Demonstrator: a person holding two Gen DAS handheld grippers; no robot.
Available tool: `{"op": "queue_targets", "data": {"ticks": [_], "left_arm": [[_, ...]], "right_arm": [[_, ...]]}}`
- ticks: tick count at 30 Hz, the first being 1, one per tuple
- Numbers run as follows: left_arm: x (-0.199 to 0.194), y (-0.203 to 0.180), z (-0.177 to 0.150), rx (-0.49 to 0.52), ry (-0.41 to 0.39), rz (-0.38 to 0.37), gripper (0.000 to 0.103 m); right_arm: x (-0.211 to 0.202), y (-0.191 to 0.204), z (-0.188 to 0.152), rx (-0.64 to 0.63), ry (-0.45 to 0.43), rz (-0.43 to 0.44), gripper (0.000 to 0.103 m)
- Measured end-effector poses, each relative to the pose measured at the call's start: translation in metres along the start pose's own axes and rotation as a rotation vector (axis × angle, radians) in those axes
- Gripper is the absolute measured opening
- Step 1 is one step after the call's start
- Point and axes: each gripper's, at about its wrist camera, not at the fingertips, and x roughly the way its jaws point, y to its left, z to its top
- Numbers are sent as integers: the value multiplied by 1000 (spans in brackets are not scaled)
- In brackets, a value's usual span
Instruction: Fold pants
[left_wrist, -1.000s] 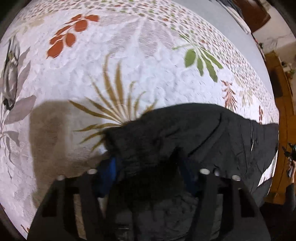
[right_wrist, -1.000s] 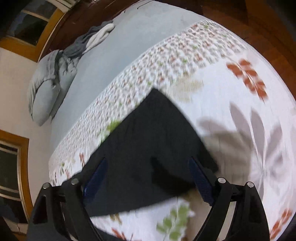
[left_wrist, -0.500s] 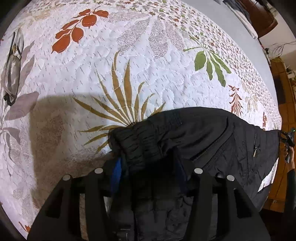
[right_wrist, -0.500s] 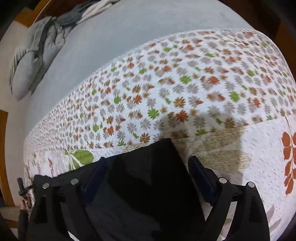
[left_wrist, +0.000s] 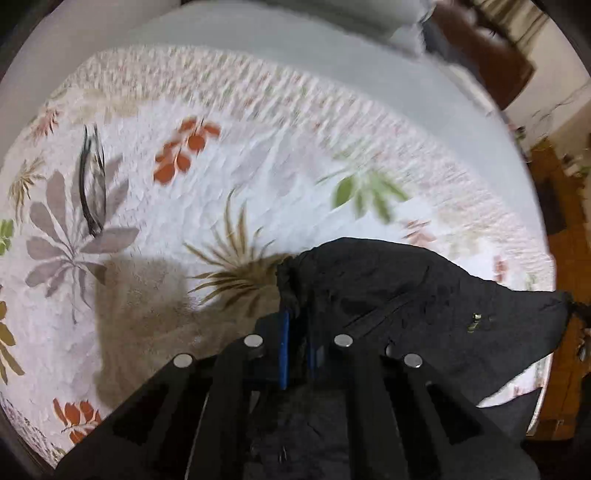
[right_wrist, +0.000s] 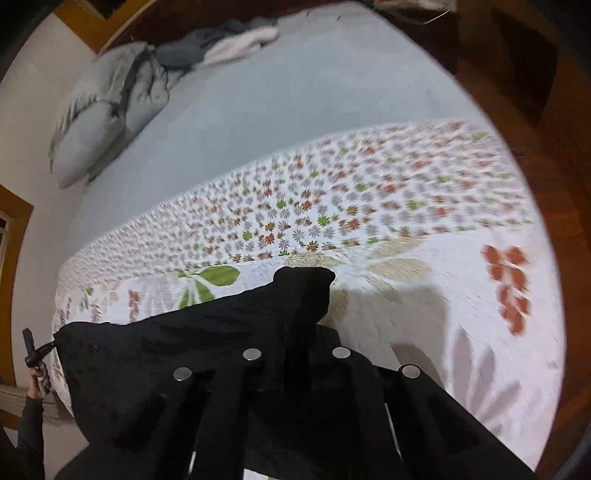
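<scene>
No brand, label or writing can be read anywhere in either view. At the far left of the left wrist view a thin dark looped thing (left_wrist: 90, 181), too blurred to identify, lies on the floral quilt (left_wrist: 258, 155), on a grey leaf print. Toward the middle, the left gripper (left_wrist: 297, 328) has its jaws drawn together on a bunched, gathered edge of the black pants (left_wrist: 406, 295), the blue pads (left_wrist: 283, 343) showing just beside the pinched cloth. From there the pants stretch rightward across the quilt to a far corner near the bed's edge, with a small metal zip pull (left_wrist: 474, 321) glinting on the fabric. In the right wrist view, the person's other hand (right_wrist: 38, 380) appears at the far left edge by that same stretched corner, and grey pillows (right_wrist: 107, 110) sit at the upper left on the plain sheet. In the centre the right gripper (right_wrist: 299, 332) is closed on another corner of the pants (right_wrist: 184, 350), whose tip stands up above the fingers. Compared with a second ago, both grippers, then spread either side of the cloth, have clamped shut on it, and both have risen, so more of the bed shows and the held edges are lifted off the quilt.
</scene>
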Motion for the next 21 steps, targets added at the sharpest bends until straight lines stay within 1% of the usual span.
{"op": "queue_targets", "data": {"ticks": [4, 6, 8, 9, 11, 12, 14, 15, 16, 20, 21], "left_arm": [[-40, -12, -11, 29, -68, -18, 6], [-60, -19, -20, 35, -114, -25, 6], [-78, -24, -28, 38, -162, -38, 6], [-91, -24, -36, 39, -200, -50, 6], [-105, -22, -48, 36, -243, -71, 6], [-112, -20, -56, 26, -261, -87, 6], [-126, -14, -80, 17, -299, -118, 6], [-131, -12, -90, 17, -307, -123, 6], [-136, -6, -104, 5, -315, -140, 6], [-150, 17, -150, -46, -330, -173, 6], [-152, 23, -160, -58, -329, -172, 6]], "right_arm": [[-56, 7, -31, -7, -65, 5, 7], [-79, 9, -46, -14, -95, -9, 7], [-108, 11, -65, -23, -156, 3, 7], [-124, 14, -78, -30, -194, 8, 7], [-138, 17, -101, -40, -238, 9, 7], [-148, 19, -119, -50, -261, -6, 7], [-158, 17, -149, -53, -293, -11, 7], [-162, 15, -164, -54, -301, -17, 7], [-166, 10, -188, -42, -314, -10, 7], [-181, -1, -256, -17, -356, -6, 8], [-182, -3, -265, -12, -359, -5, 8]]}}
